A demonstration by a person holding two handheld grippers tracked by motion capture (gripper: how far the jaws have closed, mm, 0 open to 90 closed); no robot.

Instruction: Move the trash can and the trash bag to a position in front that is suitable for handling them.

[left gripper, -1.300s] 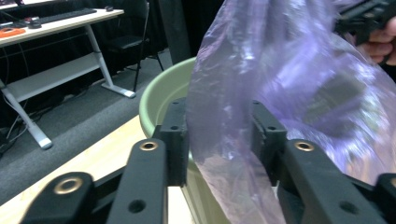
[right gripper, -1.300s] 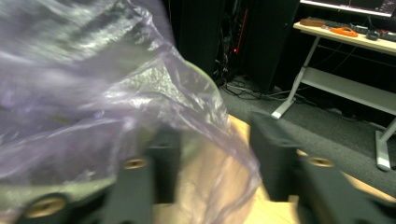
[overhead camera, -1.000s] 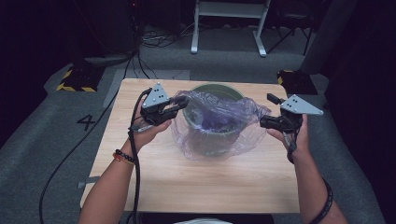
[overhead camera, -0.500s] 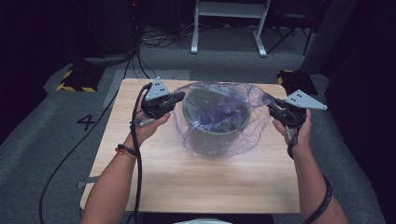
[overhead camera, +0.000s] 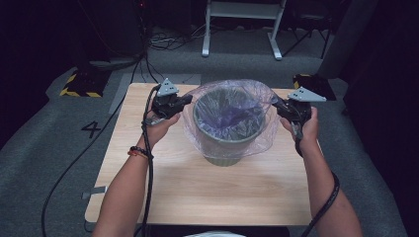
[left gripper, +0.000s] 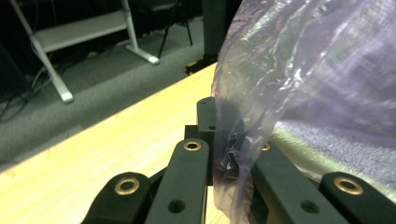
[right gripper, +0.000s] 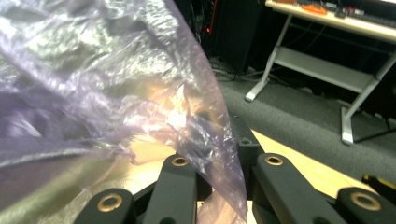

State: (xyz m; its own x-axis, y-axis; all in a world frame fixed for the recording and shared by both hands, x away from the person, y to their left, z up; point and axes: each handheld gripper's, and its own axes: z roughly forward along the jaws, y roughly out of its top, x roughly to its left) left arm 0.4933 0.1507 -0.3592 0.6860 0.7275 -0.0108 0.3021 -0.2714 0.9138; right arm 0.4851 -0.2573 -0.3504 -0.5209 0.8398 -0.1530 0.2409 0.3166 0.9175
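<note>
While the bin [overhead camera: 225, 131] stands between them, left gripper [overhead camera: 185, 100] and right gripper [overhead camera: 274, 102] fingers pinch the plastic bag [overhead camera: 230, 106] edges

The plastic bag [left gripper: 299, 84] hides the tips of the left gripper [left gripper: 223, 154], and in the right gripper view it covers the tips of the right gripper [right gripper: 219, 177] too. The bin [overhead camera: 227, 143] is veiled by the film, its bottom inside not visible

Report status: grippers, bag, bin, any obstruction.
Left gripper and right gripper both shut on plastic bag, one at each side. Bag spread over grey bin rim. Nothing in the way on table.
</note>
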